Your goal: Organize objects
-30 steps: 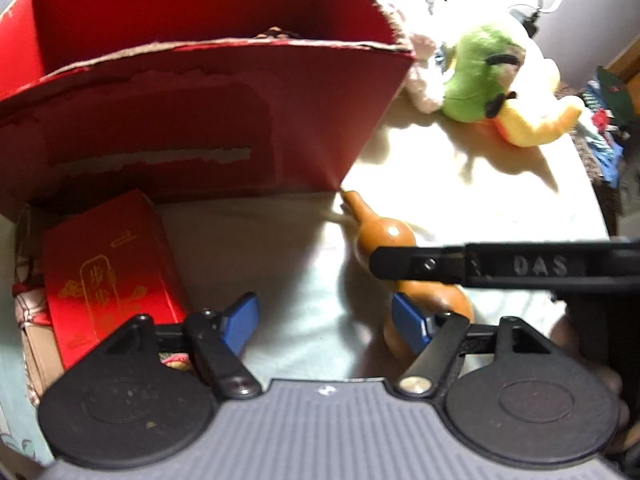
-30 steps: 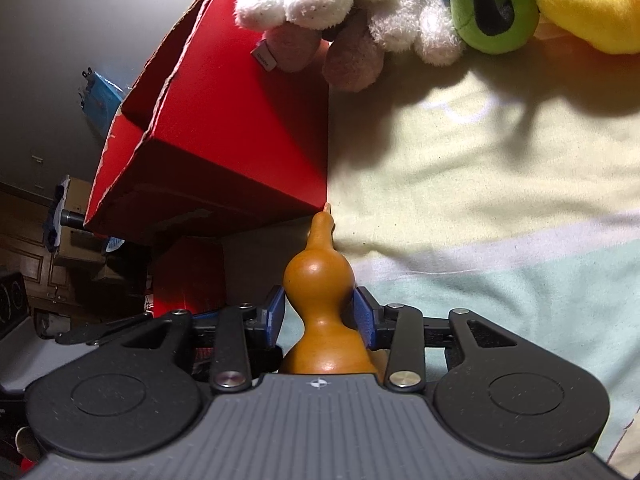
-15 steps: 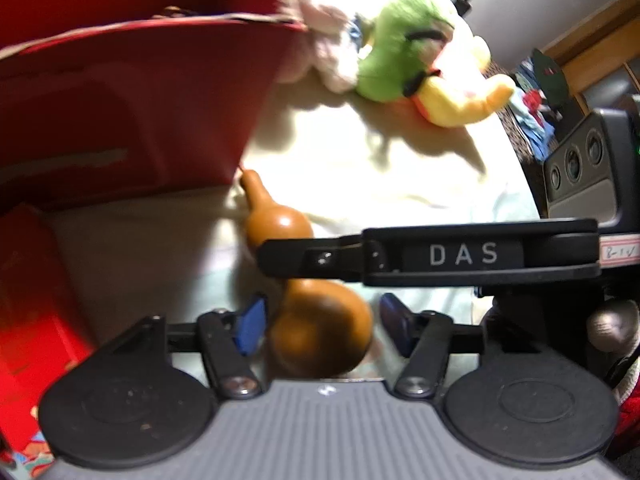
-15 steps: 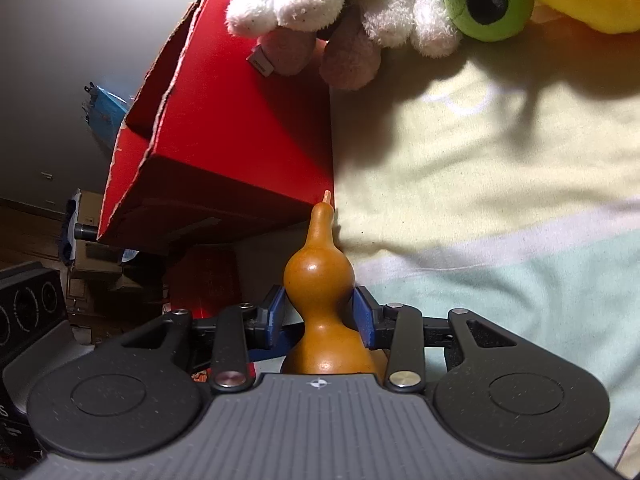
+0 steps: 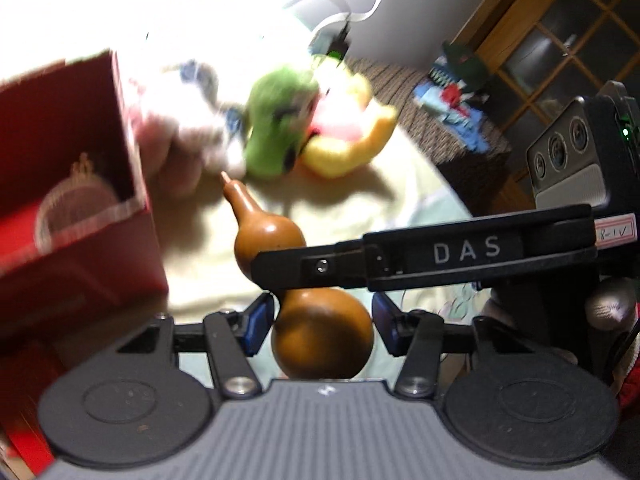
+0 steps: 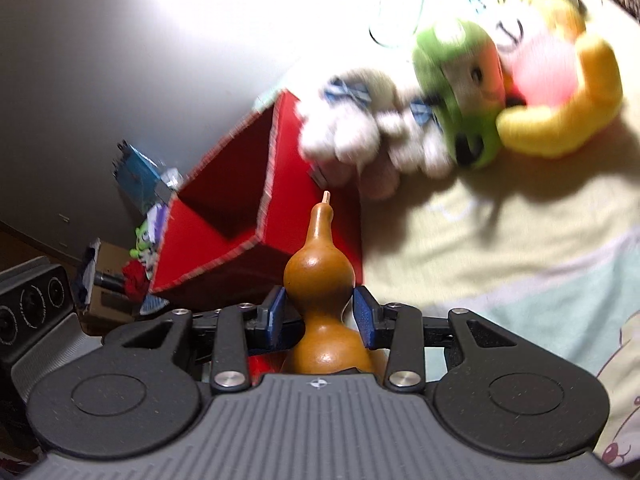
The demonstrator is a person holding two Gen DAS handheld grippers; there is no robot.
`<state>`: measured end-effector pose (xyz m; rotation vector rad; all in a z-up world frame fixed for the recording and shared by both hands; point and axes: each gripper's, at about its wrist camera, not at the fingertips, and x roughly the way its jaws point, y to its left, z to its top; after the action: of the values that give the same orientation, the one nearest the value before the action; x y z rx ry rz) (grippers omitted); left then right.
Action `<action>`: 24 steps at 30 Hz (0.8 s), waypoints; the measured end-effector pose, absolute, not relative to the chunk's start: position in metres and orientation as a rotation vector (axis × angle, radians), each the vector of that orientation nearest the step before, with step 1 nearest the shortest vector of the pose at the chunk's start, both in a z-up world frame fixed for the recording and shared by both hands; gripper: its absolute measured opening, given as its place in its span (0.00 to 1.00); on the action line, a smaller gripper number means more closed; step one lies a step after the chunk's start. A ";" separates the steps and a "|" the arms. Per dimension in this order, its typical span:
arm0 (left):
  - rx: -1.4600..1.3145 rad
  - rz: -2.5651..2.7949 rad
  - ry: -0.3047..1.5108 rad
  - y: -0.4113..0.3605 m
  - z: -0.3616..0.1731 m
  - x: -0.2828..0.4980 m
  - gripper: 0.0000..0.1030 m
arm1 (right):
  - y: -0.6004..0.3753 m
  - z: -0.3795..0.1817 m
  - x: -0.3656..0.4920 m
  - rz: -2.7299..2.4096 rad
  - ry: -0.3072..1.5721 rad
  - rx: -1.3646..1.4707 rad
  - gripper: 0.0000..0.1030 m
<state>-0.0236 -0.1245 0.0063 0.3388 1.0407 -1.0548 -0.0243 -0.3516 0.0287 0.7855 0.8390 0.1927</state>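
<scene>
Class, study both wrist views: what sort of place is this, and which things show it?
Probably a bedroom at home: plush toys lie on a printed bed sheet, with a wooden glazed door behind.

Gourd (image 6: 319,280) lifted off the bed; left gripper (image 5: 322,322) closing around it.

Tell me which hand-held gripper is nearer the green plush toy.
Too close to call. Both hand-held grippers, left and right, sit on the gourd, well short of the green plush toy.
</scene>
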 end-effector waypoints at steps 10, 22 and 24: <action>0.335 -1.067 0.805 -0.101 0.098 0.011 0.53 | -0.318 0.098 0.043 0.297 0.680 0.747 0.39; 0.354 -0.869 0.811 -0.050 0.107 0.110 0.53 | -0.250 0.062 0.145 0.341 0.812 0.828 0.39; 0.361 -0.846 0.840 -0.044 0.096 0.123 0.53 | -0.240 0.050 0.154 0.327 0.849 0.833 0.39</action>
<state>0.1233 -0.0443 0.0958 0.3609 0.8402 -0.8460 0.1538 -0.2397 0.0496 0.8330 0.8488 0.3268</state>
